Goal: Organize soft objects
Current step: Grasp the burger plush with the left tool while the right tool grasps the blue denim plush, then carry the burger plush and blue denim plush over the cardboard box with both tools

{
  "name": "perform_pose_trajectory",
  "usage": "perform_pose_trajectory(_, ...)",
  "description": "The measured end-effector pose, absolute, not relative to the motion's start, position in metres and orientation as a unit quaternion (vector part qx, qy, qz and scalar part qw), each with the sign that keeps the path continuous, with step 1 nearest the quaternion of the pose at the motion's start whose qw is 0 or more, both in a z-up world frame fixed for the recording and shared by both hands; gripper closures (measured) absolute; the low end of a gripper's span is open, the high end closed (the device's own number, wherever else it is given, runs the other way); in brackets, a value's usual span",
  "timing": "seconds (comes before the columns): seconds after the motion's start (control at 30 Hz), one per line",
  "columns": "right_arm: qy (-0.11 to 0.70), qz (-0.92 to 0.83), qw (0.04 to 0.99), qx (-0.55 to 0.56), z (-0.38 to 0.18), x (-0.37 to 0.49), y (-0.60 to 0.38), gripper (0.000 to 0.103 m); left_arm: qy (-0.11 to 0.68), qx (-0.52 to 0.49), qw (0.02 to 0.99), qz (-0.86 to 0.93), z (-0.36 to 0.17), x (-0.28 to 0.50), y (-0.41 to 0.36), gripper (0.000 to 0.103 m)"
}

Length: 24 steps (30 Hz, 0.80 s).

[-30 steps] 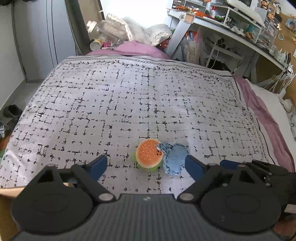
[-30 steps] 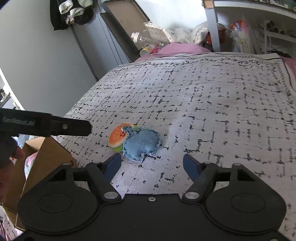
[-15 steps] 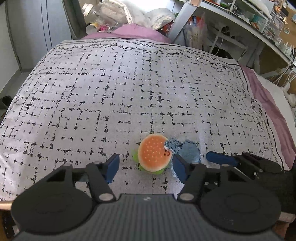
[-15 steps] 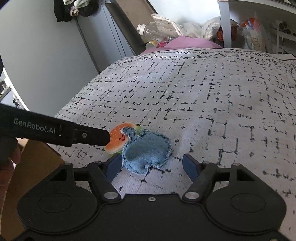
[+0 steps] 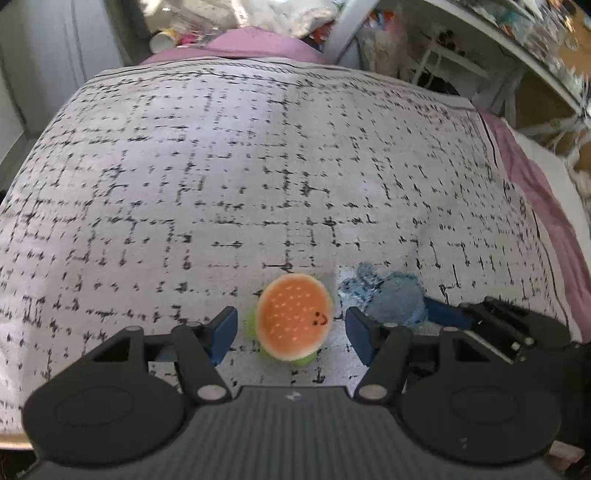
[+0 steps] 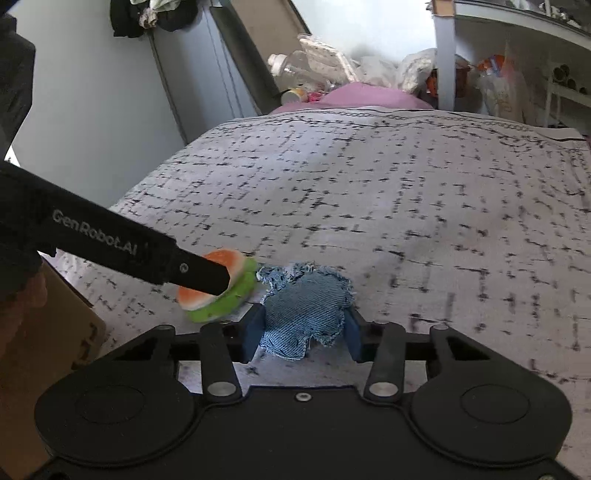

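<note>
On the bed [image 5: 258, 166], both claws stand unclenched: left claw [image 5: 291, 328] straddles the burger plush [image 5: 293, 317], right claw [image 6: 301, 328] the denim plush [image 6: 306, 306]. Toys nearly touch; either closing risks nudging the neighbour.

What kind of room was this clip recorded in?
Most likely a cluttered bedroom: the toys lie on a bed under a patterned spread with a pink pillow at its head, and a desk piled with odds and ends stands alongside.
</note>
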State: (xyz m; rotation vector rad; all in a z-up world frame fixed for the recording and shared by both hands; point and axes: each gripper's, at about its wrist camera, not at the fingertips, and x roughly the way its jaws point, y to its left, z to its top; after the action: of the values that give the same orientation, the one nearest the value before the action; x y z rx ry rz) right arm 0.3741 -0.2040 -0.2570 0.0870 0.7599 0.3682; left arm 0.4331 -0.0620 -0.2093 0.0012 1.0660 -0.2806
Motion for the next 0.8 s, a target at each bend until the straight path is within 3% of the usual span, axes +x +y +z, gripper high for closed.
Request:
perform_pose_trajectory(0.23,0.373,0.162,0.913,0.033,-0.255,0.364,-0.217,0.060,0.524,-0.003,0.842,-0.130,-0.224,0.441,-0.070,0.041)
perform_pose_trajectory(0.3,0.376,0.159,0.912,0.035,-0.253,0.362,-0.218,0.061,0.528,-0.011,0.839,-0.131,-0.224,0.438,-0.070,0.060)
perform_pose_trajectory(0.4,0.374,0.158,0.913,0.038,-0.247,0.358,-0.219,0.061,0.526,-0.008,0.840,-0.135,-0.219,0.433,-0.069,0.063)
perform_pose_trajectory(0.8,0.358,0.145,0.921,0.042,-0.213,0.333,-0.221,0.061,0.491,-0.021,0.860,-0.137,-0.173,0.389,-0.045,0.064)
